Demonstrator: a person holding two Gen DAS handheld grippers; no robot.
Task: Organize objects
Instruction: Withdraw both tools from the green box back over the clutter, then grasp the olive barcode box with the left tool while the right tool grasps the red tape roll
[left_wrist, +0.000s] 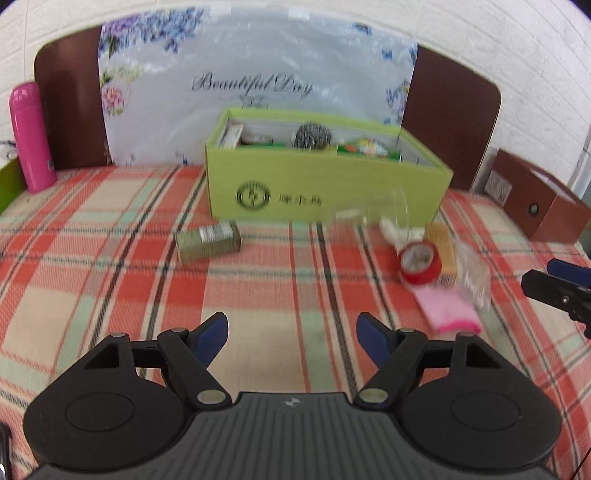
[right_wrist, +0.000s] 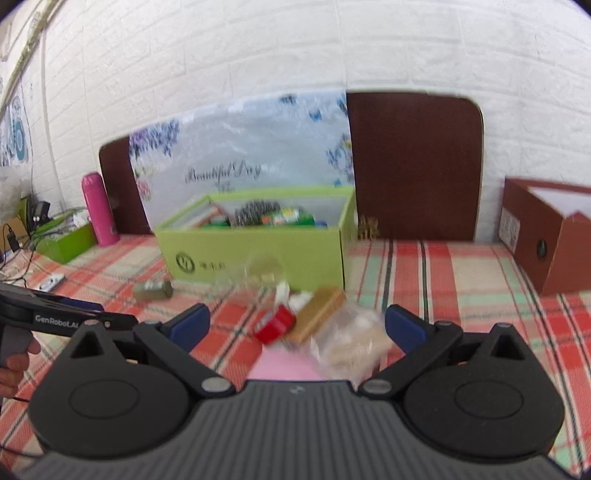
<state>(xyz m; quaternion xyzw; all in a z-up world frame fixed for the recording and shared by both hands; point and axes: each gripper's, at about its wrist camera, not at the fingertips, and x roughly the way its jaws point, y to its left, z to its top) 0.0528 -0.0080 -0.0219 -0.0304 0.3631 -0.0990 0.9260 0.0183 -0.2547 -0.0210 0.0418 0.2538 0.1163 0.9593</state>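
Right wrist view: the spread right claw (right_wrist: 297, 326) nears a crinkly clear plastic bag (right_wrist: 351, 341), light, slippery, best pinched mid-fold.

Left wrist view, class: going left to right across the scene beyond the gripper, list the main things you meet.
Pink bottle → small olive box → green box → red tape roll → brown box

Both the left claw (left_wrist: 291, 334) and right claw (right_wrist: 297, 325) hover spread wide (nothing held), side by side.
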